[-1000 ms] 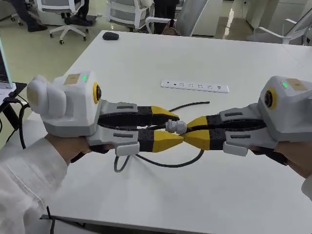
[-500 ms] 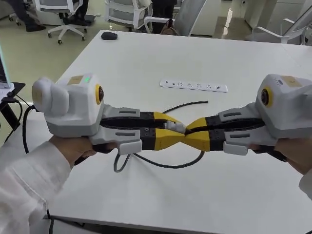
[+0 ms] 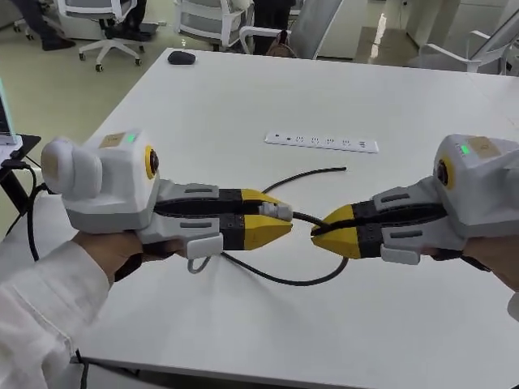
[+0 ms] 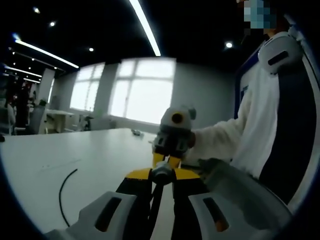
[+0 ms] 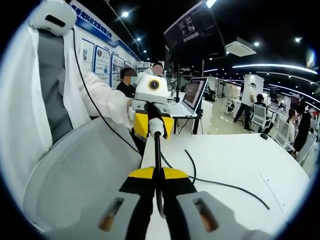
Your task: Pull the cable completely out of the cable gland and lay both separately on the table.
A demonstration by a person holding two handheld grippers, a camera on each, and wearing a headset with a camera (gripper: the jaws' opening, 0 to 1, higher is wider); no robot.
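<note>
The white table [image 3: 243,105] fills most of the head view, and nothing of the task has been laid on it separately yet. I hold both tools above its near half. The left gripper [image 3: 280,217] comes in from the centre left and the right gripper [image 3: 318,229] from the centre right, their yellow tips near each other but apart.

The black cable [image 3: 288,283] sags in a loop on the table below the tips, and one tail runs toward the upper middle of the frame. The right claw is clamped on the cable just beside its tip. In the right gripper view the cable [image 5: 157,160] rises straight from between my closed jaws.

The left claw is closed around the pale cable gland [image 3: 276,211], which sits at its tip, just left of centre. A short stretch of cable spans the gap from the gland to the right jaws.

I judge the pull as underway but unfinished. In the left gripper view the gland [image 4: 162,172] has a dark line running down behind it between the jaws, so the cable looks threaded through. Drawing it fully clear and laying down both parts is left.

The left tool's body hides how much cable remains behind the gland. I cannot tell which loop on the table leads to which end. The gland's nut and thread are too small to make out.
</note>
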